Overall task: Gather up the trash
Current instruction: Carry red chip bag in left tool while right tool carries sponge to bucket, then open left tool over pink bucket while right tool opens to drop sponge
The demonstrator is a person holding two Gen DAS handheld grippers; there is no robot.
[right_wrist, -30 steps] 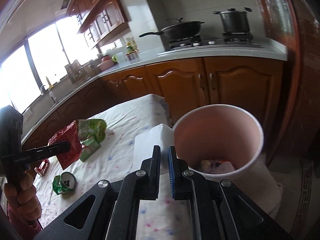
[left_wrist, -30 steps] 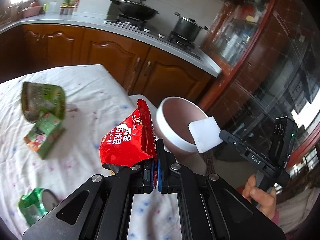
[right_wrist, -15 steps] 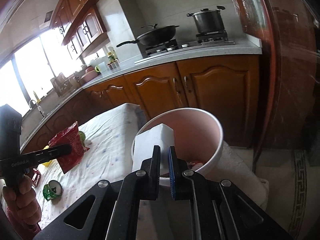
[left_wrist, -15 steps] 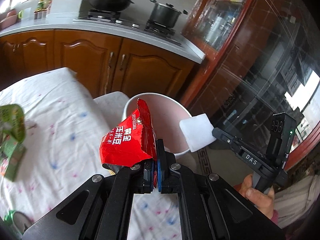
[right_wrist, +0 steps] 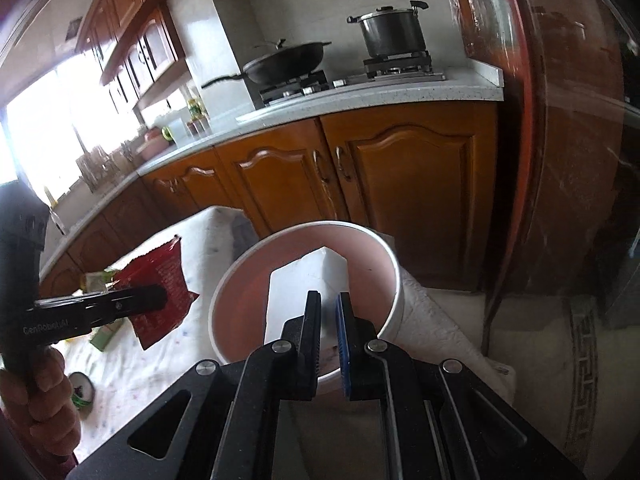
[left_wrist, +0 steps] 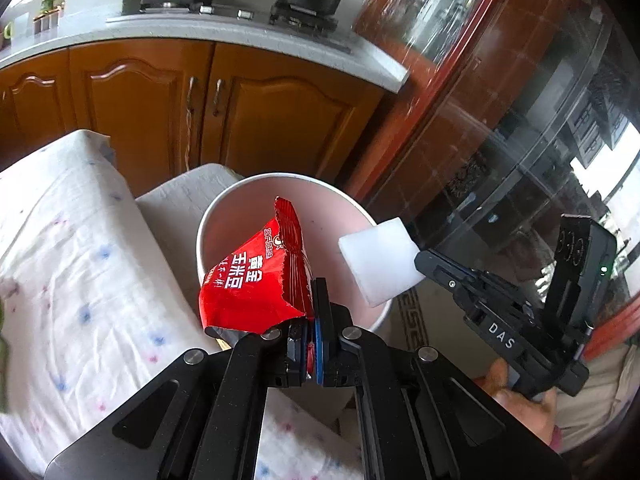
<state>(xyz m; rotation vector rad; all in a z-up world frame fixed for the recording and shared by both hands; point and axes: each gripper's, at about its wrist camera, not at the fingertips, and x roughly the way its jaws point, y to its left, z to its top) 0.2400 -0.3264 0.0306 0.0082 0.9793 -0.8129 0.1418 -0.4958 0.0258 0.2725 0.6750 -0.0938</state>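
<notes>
My left gripper [left_wrist: 310,320] has its fingers clamped tight on the lower edge of a red snack wrapper [left_wrist: 256,280]; the wrapper stands up from the fingers, in front of the near rim of the pink bin [left_wrist: 280,200]. In the right wrist view the same wrapper [right_wrist: 160,284] hangs left of the bin [right_wrist: 384,264], over the worktop [right_wrist: 132,364].

My right gripper [right_wrist: 329,320] has its fingers narrow, pinching a white foam block [right_wrist: 308,280] held over the bin's mouth. From the left wrist view the block [left_wrist: 378,264] sits at the bin's right rim, with the right gripper [left_wrist: 424,264] behind it.

The bin stands just beside the worktop's right end, with its white spotted cloth [left_wrist: 80,280]. A green can [right_wrist: 82,392] and a green packet [right_wrist: 96,280] lie on the cloth, far left. Wooden cabinets [right_wrist: 400,184] behind, a wok [right_wrist: 288,60] and pot [right_wrist: 390,34] on the stove.
</notes>
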